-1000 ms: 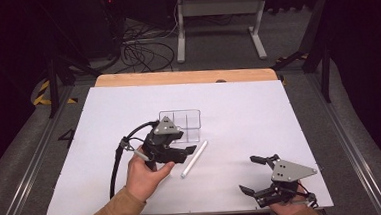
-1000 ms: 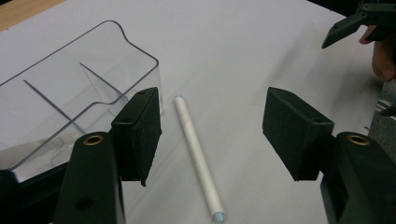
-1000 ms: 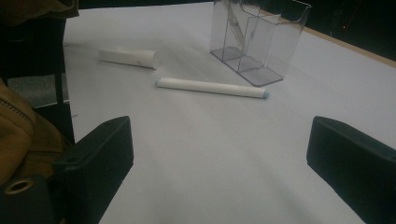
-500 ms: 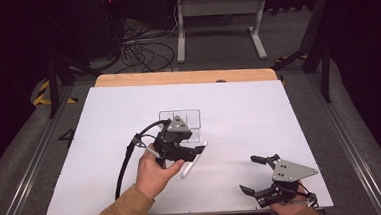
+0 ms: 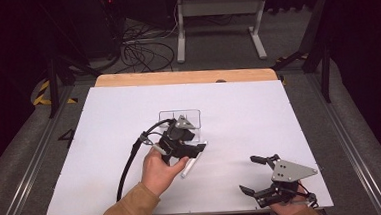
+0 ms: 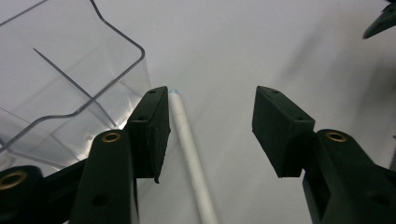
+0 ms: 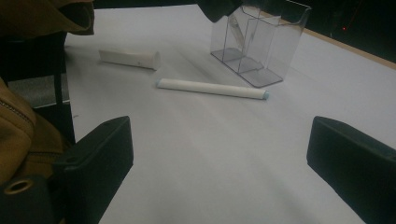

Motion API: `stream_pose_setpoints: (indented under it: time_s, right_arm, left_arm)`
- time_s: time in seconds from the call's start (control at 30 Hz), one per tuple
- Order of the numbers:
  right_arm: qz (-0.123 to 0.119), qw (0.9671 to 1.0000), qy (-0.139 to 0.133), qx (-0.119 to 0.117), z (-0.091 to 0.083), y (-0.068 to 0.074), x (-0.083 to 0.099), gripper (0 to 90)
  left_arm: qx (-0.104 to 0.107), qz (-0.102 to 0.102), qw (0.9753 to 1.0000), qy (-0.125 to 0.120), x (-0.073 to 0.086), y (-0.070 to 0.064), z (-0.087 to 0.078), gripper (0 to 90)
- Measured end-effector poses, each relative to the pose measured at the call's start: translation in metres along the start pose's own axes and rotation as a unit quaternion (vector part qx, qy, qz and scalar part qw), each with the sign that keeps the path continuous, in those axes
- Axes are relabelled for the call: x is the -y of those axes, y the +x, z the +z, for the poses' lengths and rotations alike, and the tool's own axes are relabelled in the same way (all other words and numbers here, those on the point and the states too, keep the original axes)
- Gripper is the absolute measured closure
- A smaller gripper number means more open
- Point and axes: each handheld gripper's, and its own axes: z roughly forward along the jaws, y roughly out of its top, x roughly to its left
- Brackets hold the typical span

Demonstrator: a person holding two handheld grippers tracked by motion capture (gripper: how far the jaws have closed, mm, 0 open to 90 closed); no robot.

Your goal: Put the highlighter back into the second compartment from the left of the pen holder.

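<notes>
A white stick (image 5: 188,167) with a pale blue end lies on the white table (image 5: 100,143), just in front of a clear divided box (image 5: 179,117). My left gripper (image 5: 196,139) hovers over the stick's far end, open. In the left gripper view the stick (image 6: 189,154) runs between the jaws, close beside the left pad (image 6: 152,130), with the clear box (image 6: 60,70) at upper left. My right gripper (image 5: 250,175) rests open near the table's front right corner. Its view (image 7: 224,140) looks across at the stick (image 7: 212,88) and the box (image 7: 259,42).
A short white packet (image 7: 128,58) lies on the table beyond the stick in the right gripper view. A black cable (image 5: 129,164) trails from the left gripper toward the front edge. A wooden strip (image 5: 186,76) borders the table's far side.
My left gripper has moved to the right, from beside the clear box to over the white stick. The stick and my right gripper have stayed put.
</notes>
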Motion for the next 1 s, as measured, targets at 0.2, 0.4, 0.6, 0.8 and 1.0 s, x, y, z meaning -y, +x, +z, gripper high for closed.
stream_pose_setpoints:
  time_s: [0.2,0.4,0.6,0.8,1.0]
  right_arm:
    - [0.0,1.0,-0.001,-0.001,0.0,0.0,0.0,7.8]
    - [0.0,1.0,-0.001,-0.001,-0.001,0.0,0.0,7.8]
    - [0.001,1.0,-0.001,-0.001,-0.001,0.0,0.0,7.8]
    - [-0.001,1.0,0.0,-0.001,-0.001,0.0,0.0,7.8]
    - [0.0,1.0,-0.001,-0.002,-0.001,0.0,0.0,7.8]
  left_arm:
    - [-0.013,-0.003,0.9997,0.019,-0.002,-0.001,0.017,48.6]
    - [-0.032,0.004,0.9987,0.039,-0.002,-0.002,0.032,50.0]
    - [-0.036,0.002,0.9972,0.066,-0.001,0.002,0.044,51.5]
    - [-0.041,-0.003,0.9957,0.083,0.002,0.004,0.056,51.4]
    - [-0.038,-0.006,0.9947,0.095,0.005,0.008,0.064,52.4]
